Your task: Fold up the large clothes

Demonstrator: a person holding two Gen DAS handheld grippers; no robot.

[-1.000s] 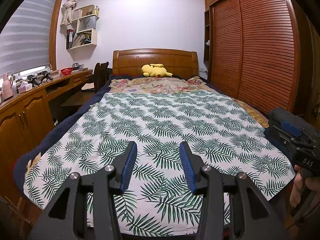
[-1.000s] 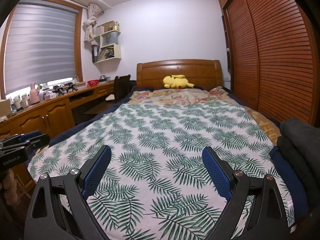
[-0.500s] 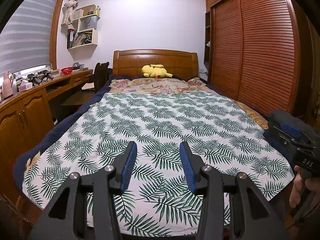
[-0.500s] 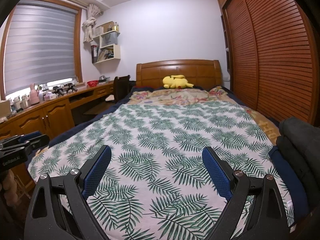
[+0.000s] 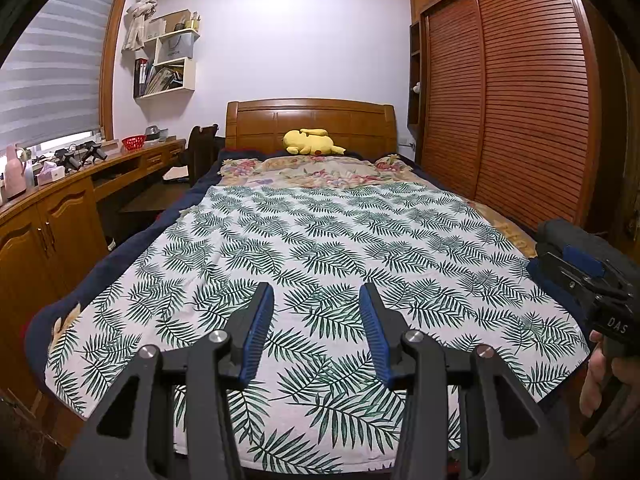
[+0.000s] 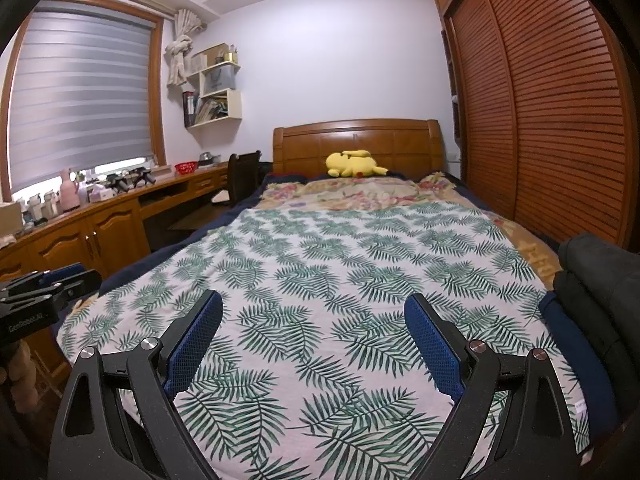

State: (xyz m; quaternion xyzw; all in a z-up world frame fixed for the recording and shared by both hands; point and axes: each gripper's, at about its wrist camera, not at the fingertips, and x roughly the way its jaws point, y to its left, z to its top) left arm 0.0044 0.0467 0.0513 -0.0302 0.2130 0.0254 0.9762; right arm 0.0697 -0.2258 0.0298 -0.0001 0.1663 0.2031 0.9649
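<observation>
Dark folded clothes [image 6: 596,280] lie right of both empty, parted claws: left claw [image 5: 316,300], right claw [image 6: 312,312].

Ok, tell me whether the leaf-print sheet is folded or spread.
Spread: the leaf-print sheet lies flat across the bed, with no fold visible.

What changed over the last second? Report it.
Nothing visibly changed. The left gripper and right gripper hang above the near end of the leaf-print sheet with jaws apart and nothing between them; the sheet lies spread flat on the bed, and the dark folded clothes sit at its right edge.
</observation>
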